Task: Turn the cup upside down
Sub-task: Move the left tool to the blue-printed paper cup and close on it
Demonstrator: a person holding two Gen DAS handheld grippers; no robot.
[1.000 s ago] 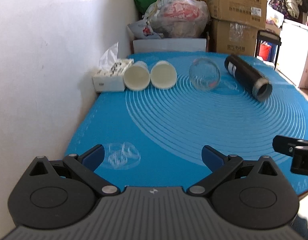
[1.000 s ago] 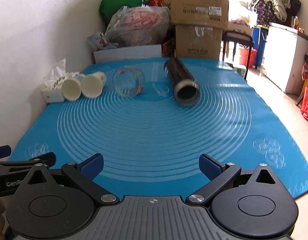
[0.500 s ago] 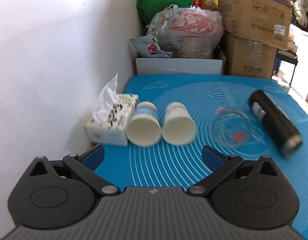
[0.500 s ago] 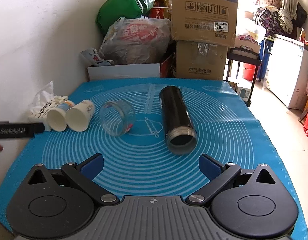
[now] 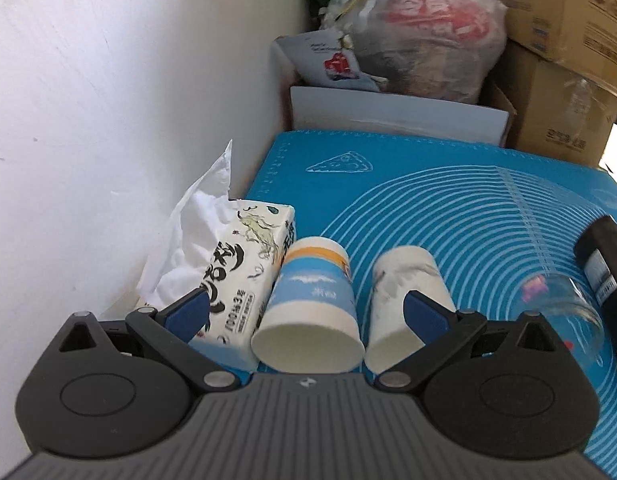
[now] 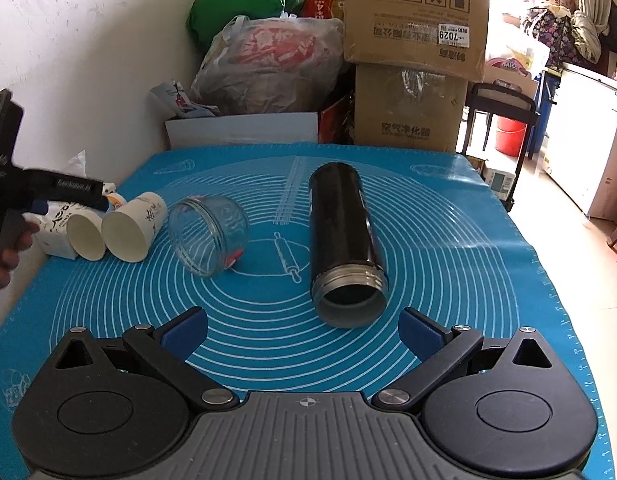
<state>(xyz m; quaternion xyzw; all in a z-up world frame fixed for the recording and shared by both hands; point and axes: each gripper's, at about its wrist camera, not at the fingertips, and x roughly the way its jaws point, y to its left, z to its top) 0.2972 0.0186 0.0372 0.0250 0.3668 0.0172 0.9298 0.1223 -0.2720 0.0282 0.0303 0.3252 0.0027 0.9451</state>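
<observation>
Two paper cups lie on their sides on the blue mat, mouths toward me. The blue-and-white cup [image 5: 312, 304] lies between the open fingers of my left gripper [image 5: 306, 312], untouched. The white cup [image 5: 404, 300] lies just right of it, partly behind the right fingertip [image 5: 424, 312]. Both cups also show in the right wrist view, the blue-and-white cup [image 6: 86, 236] and the white cup [image 6: 134, 232], with my left gripper [image 6: 76, 194] above them. A glass jar [image 6: 208, 232] and a black flask [image 6: 344, 236] lie on their sides. My right gripper [image 6: 304, 330] is open and empty, just in front of the flask's mouth.
A tissue box [image 5: 236, 276] sits against the white wall [image 5: 108, 120], touching the blue-and-white cup. Bags [image 6: 268, 68] and cardboard boxes [image 6: 416, 48] stand behind the mat's far edge [image 6: 308, 150]. The floor drops off at the right.
My left gripper moved forward and down until the blue-and-white cup lies between its open fingers. My right gripper moved forward toward the flask.
</observation>
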